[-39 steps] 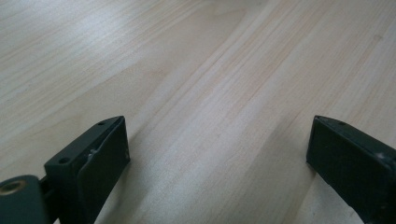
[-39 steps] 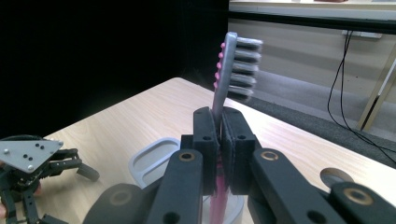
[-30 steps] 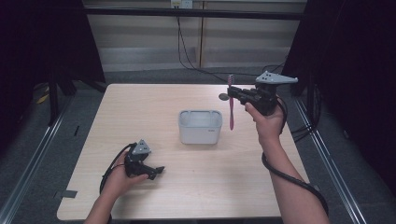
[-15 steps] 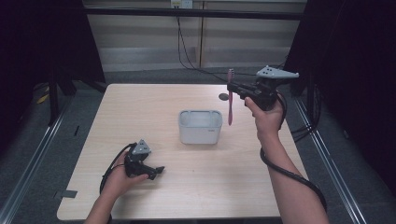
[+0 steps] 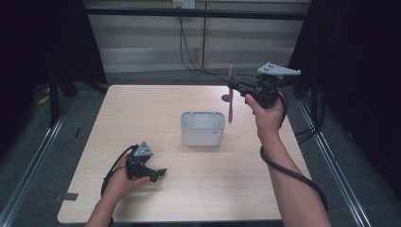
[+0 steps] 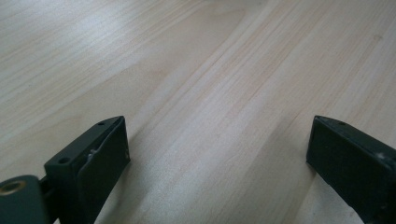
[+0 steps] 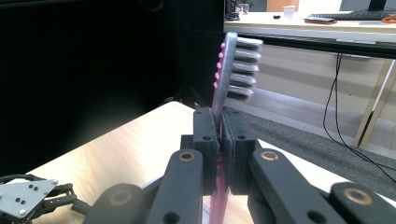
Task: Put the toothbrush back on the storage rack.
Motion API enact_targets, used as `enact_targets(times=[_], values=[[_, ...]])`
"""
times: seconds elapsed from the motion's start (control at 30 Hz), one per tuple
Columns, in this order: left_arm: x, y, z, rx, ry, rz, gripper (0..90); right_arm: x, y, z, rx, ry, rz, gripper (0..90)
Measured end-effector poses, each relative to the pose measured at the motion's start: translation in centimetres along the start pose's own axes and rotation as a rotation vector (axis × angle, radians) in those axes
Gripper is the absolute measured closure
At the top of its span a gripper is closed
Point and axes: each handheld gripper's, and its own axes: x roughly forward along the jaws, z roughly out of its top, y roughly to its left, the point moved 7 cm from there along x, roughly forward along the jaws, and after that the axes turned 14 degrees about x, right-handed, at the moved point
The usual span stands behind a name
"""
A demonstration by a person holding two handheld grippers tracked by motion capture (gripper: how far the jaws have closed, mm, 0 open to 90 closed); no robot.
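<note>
My left gripper point(image 5: 158, 174) rests low on the worktop point(image 5: 142, 118) near its front-left corner, my hand wrapped round its body, its cable looping toward the front edge. From above I cannot read how its jaws stand, but the left gripper view settles it: they are wide apart, one at each lower corner of the view, with bare pale wood grain between them and nothing held. Toward the middle of the worktop sits a small white tub point(image 5: 203, 128), open-topped; from above its inside looks pale and I cannot make out whether anything lies in it. Further right, my right gripper point(image 5: 231, 87) is raised above the worktop's back-right part, and its jaws are clamped on a pink toothbrush point(image 5: 231, 101), which hangs nearly upright just beside the tub's right wall, the lower end level with the tub's rim. From above the brush is just a thin pink line. The right gripper view shows the toothbrush point(image 7: 223, 79) close up: grey bristles pointing right, pink nubs along the back, the handle pinched between the two pads and its lower part cut off behind my jaws. A small dark round thing point(image 5: 225, 98) lies on the worktop behind the brush; I cannot tell what it is.
</note>
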Motion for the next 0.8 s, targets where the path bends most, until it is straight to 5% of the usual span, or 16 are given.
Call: enact_targets(times=[0.8], values=[[0.0, 0.0, 0.0, 0.001, 0.0, 0.0, 5.4, 1.7, 0.5, -0.1, -0.003, -0.014, 0.01, 85.5]])
